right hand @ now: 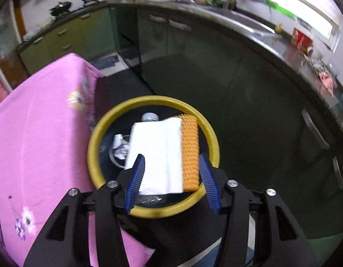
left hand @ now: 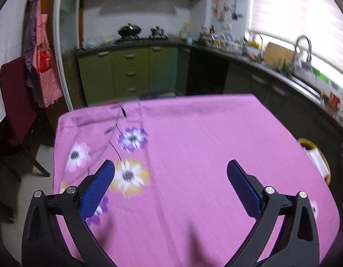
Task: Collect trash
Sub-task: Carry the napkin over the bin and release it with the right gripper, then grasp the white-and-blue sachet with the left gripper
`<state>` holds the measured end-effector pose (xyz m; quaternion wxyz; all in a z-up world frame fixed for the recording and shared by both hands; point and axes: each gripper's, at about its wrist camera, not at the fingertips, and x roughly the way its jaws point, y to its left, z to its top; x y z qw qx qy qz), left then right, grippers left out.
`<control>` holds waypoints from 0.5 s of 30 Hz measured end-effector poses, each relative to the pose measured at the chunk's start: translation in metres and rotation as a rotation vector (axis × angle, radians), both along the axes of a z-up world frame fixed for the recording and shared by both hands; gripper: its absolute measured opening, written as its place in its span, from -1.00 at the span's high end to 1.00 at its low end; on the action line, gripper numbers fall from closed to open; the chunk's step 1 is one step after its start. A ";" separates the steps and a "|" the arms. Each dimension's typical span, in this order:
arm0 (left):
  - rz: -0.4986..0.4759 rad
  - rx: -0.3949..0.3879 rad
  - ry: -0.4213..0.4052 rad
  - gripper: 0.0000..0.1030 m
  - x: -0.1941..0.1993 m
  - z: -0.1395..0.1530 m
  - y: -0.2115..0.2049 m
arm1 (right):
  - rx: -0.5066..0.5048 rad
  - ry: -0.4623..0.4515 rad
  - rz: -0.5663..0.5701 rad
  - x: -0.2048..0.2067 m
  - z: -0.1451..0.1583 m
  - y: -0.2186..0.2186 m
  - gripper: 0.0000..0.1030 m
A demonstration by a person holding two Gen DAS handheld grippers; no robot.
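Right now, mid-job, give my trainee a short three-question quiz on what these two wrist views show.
1. True or false: the left gripper holds a piece of trash between its fingers.
2. Multiple choice: what lies between the right gripper's fingers, over the yellow-rimmed bin? A) a glass cup B) an orange brush on a white tissue C) a spoon
3. Fill in: the pink tablecloth is printed with ____.

Key
1. False: its fingers stand wide apart over bare cloth.
2. B. The brush and tissue sit over the bin's mouth; the fingers stand beside them, not pressing on them.
3. Flowers.
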<state>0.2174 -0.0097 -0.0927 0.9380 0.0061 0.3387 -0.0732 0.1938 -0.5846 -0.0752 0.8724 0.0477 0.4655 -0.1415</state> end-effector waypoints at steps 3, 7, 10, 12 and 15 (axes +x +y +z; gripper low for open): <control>-0.034 0.001 0.092 -0.87 -0.014 0.000 -0.012 | 0.004 -0.028 0.050 -0.008 0.007 0.018 -0.04; -0.114 0.047 0.219 -0.87 -0.040 -0.006 -0.038 | 0.033 -0.050 0.112 -0.011 0.010 0.044 -0.05; -0.170 0.093 0.300 -0.87 -0.060 -0.017 -0.059 | 0.048 -0.058 0.149 -0.010 0.008 0.058 -0.06; -0.196 0.100 0.361 -0.86 -0.069 -0.026 -0.067 | 0.055 -0.060 0.172 -0.010 0.006 0.064 -0.07; -0.211 0.091 0.437 -0.86 -0.082 -0.039 -0.073 | 0.069 -0.065 0.198 -0.013 0.004 0.071 -0.10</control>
